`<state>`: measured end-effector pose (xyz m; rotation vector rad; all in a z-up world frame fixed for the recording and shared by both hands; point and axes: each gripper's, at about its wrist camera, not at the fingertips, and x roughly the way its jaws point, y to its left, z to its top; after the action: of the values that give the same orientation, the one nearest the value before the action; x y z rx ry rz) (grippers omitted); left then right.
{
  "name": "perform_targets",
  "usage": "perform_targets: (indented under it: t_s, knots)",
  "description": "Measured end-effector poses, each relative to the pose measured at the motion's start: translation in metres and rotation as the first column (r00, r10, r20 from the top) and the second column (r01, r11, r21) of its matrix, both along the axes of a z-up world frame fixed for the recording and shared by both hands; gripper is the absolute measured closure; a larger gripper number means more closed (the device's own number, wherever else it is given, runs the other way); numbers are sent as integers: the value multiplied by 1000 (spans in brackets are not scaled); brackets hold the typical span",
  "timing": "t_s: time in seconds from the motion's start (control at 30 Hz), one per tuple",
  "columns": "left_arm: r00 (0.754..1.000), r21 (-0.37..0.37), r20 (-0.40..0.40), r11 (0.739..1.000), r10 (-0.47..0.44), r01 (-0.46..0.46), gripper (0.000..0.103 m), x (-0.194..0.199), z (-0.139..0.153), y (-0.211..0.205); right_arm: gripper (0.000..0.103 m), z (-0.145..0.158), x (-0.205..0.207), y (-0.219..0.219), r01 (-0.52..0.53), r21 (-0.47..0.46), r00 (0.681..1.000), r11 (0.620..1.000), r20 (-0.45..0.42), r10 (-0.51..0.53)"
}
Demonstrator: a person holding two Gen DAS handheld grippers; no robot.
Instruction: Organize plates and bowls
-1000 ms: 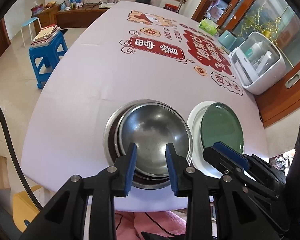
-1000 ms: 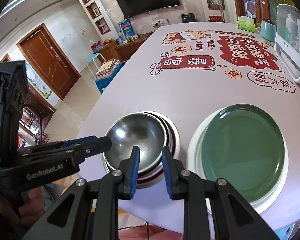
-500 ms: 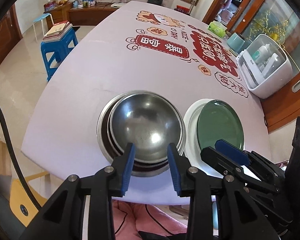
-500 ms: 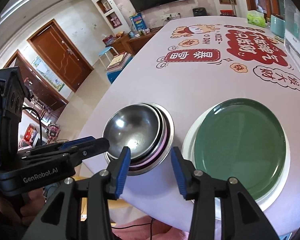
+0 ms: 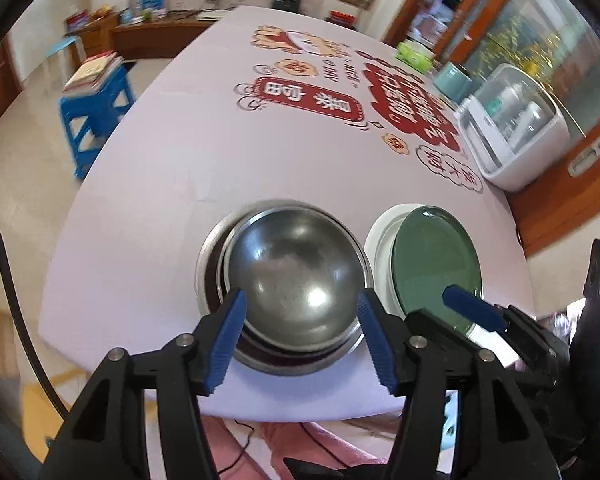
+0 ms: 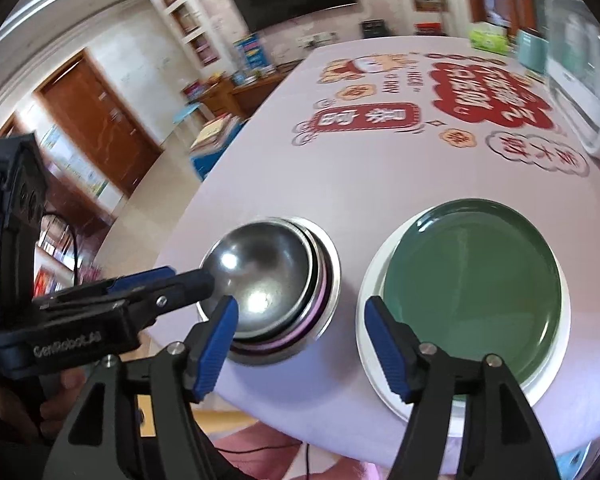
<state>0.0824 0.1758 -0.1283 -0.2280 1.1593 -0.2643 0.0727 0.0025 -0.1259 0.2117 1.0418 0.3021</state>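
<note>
Looking along the left tongs (image 5: 300,334), the left wrist view shows both blue-padded fingers (image 5: 226,338) spread wide, holding nothing. Between and beyond them sits a stack of steel bowls (image 5: 294,280) near the front edge of the worktop (image 5: 160,184), which carries a pale cloth with red printed labels. Just to the right of the bowls, a green plate (image 5: 434,264) rests on a white plate (image 5: 382,240). The right tongs (image 5: 474,312) enter from the lower right, hovering over the near edge of the green plate. A white lidded container (image 5: 516,128) stands at the far right of the worktop. A blue stool (image 5: 96,108) with books on it stands on the floor to the left.

From the right wrist view, the right tongs (image 6: 298,334) are likewise spread wide and empty. The stack of steel bowls (image 6: 268,280) lies ahead left, with a pink rim visible among the lower bowls. The green plate (image 6: 472,288) on the white plate (image 6: 370,280) lies ahead right, apart from the bowls. The left tongs (image 6: 176,280) reach in from the left, their tip at the near-left rim of the top bowl; contact cannot be confirmed.
</note>
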Motion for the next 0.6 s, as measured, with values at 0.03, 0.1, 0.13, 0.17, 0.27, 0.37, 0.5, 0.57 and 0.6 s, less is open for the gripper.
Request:
perform_targets:
  t_s: [0.03,0.1,0.13,0.17,0.27,0.37,0.5,0.57,0.6]
  knots:
    - [1000,6,2,1000,-29,29,43,5,2,5,36,1,1,2,37,9,999,999,1,-37]
    - [998,4,14,998,-68,68,39,11,5,11,35,2,2,6,91,20,996,996,8,-91]
    - [995,4,21,995,-98,98,36,15,7,16,34,2,2,9,115,23,993,993,9,-116]
    - [993,7,25,993,-118,118,36,19,8,19,34,1,2,13,141,22,990,990,8,-141]
    - [984,13,30,984,-178,178,36,31,8,30,33,0,1,27,202,19,979,979,12,-202]
    - [969,25,29,969,-245,244,35,42,6,35,33,-3,-3,37,275,24,961,961,25,-275]
    - [939,56,32,939,-342,339,32,53,4,39,30,-8,-8,43,376,47,925,926,40,-377]
    - [923,62,36,923,-382,380,30,58,3,41,29,-11,-11,46,423,57,904,904,40,-426]
    - [918,61,35,918,-395,393,27,60,3,41,29,-12,-13,47,447,58,893,893,38,-449]
